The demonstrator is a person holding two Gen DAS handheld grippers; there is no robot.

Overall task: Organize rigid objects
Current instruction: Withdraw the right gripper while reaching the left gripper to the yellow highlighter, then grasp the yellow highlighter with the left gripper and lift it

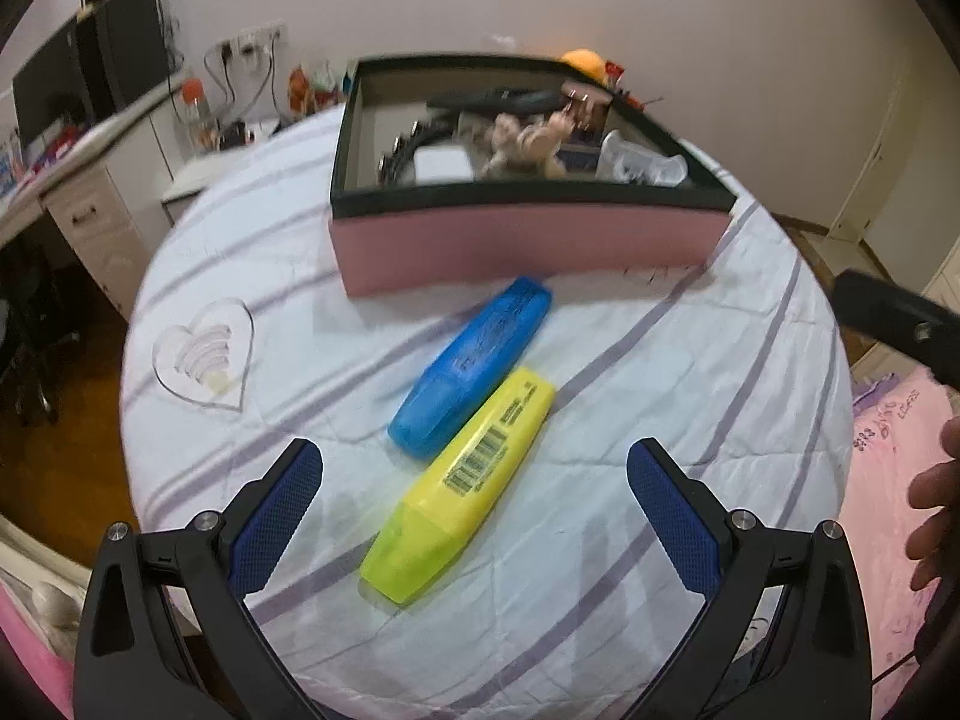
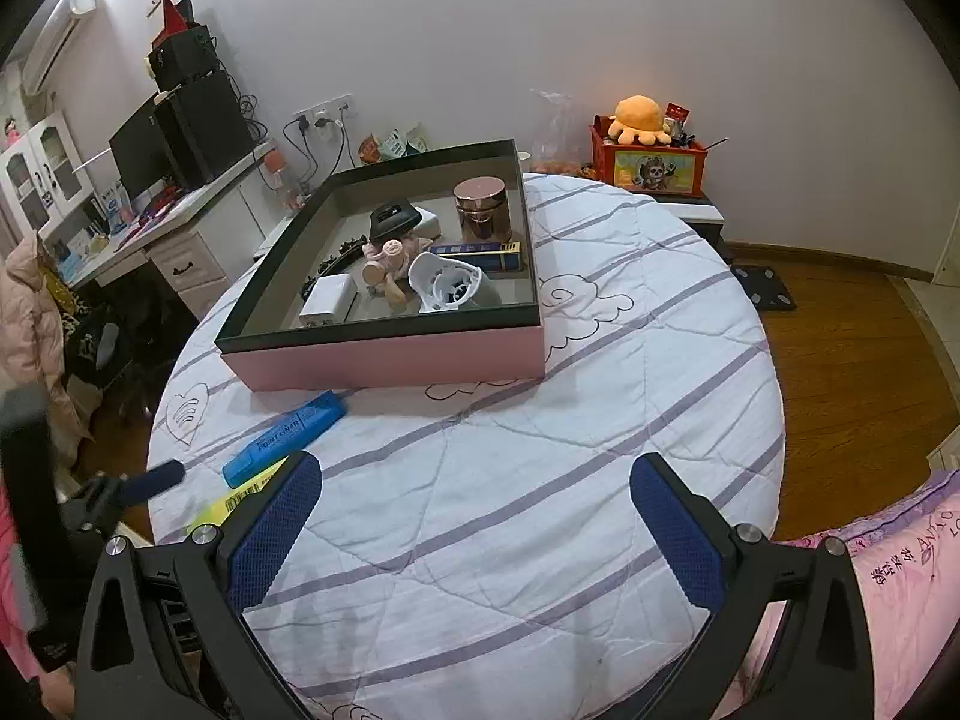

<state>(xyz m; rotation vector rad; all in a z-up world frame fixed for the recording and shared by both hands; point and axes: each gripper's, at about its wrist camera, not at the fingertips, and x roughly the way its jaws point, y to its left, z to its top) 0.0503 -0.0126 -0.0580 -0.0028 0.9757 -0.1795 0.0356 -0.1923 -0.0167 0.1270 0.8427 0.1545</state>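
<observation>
Two highlighters out on the quilt: one blue highlighter and one yellow highlighter, lying side by side and touching. One pink box sits just past them with a bunch of small stuff inside. The left gripper tilts down over the yellow one, jaws wide apart, gripping nothing. The right gripper is spread wide and empty too, both markers off to its left.
</observation>
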